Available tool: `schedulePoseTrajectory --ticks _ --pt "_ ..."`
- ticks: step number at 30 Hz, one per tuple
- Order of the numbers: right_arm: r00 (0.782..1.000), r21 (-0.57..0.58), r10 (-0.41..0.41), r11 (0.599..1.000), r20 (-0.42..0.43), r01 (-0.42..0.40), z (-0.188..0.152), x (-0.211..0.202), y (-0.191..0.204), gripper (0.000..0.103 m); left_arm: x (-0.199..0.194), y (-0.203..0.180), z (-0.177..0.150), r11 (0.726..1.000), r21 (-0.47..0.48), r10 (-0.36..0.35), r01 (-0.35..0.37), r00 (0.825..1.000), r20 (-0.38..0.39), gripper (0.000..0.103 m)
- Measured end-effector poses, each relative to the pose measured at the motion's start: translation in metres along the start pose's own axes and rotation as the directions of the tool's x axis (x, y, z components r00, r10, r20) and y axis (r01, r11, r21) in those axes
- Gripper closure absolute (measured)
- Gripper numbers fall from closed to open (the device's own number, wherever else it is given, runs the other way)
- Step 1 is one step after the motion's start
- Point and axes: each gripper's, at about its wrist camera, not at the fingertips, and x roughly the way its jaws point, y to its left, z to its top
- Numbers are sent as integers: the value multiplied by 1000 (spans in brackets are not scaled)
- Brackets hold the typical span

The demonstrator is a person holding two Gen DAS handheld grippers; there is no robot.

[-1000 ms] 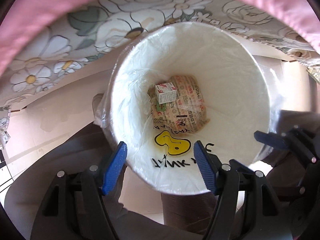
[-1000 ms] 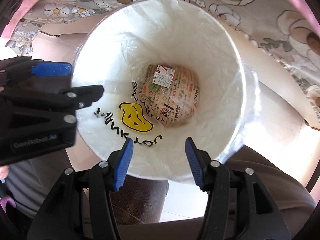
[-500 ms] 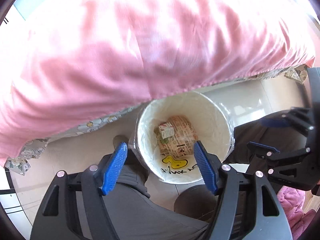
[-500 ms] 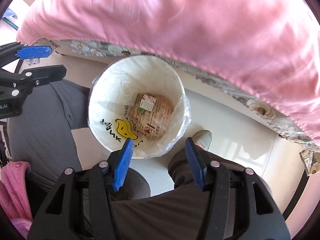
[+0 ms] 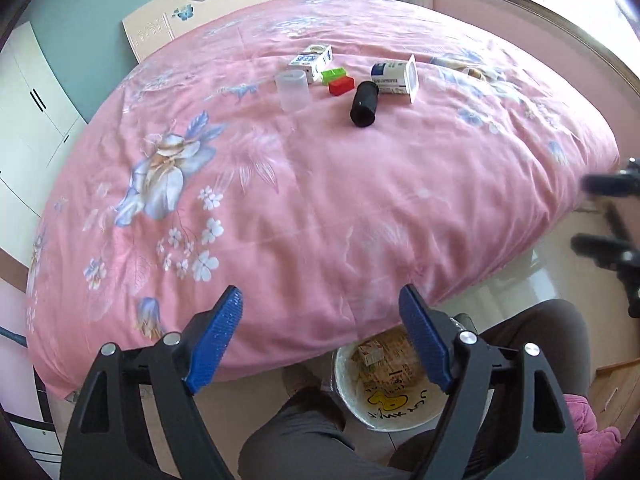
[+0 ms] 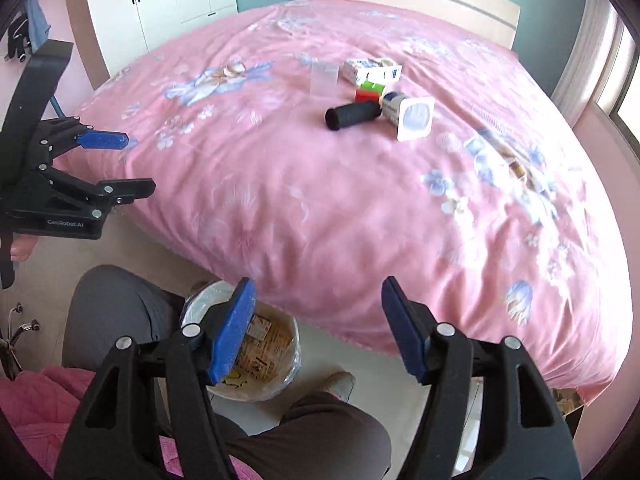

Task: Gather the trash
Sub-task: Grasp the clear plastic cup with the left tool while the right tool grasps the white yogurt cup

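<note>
I held the left gripper (image 5: 320,336) and right gripper (image 6: 318,328) over the bed (image 5: 320,200), both empty, jaws opening for a new grab. More trash, like the black tube (image 5: 364,104), lay far up the bed from the bin (image 5: 396,420)

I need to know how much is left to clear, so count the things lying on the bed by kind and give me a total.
Cartons: 1, the milk carton
Clear cups: 1
Yogurt cups: 1, on its side
Black tubes: 1
Small blocks: 2, green block and red block
Total: 6
</note>
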Motion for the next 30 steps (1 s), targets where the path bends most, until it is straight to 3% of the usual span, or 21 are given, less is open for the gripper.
schedulePoseTrajectory --ticks 7,13,21,30 --pt "992 -15 -44 999 122 46 51 -24 -28 25 3 10 53 999 35 23 -25 998 52 16" --pt "980 -27 -73 996 184 79 88 -8 -53 20 24 17 91 999 46 16 -19 997 80 15" --pt "985 -36 -24 999 170 31 129 42 -84 20 72 32 137 1000 16 -27 26 996 81 15" --pt "998 -55 11 998 56 -8 157 130 -118 20 144 49 180 995 -26 -96 98 992 82 14"
